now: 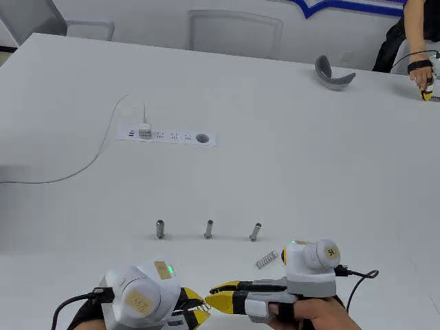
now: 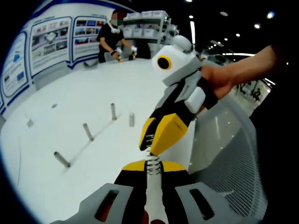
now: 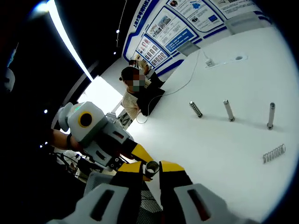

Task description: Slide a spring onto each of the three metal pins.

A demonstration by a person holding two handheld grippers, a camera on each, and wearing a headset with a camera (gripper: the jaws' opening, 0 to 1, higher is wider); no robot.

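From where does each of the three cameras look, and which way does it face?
Head view: on the headset, facing forward and down at the table; left gripper, right gripper and a hand show at the bottom.
Left gripper view: on the left gripper, facing along its jaws toward the right gripper.
Right gripper view: on the right gripper, facing the left gripper.
Shared: both gripper views show the held spring and three pins.

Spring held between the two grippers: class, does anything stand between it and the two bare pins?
Nothing visible does. Bare table lies between the held spring and the bare middle pin and right pin. The loose spring lies just right of the line to the right pin.
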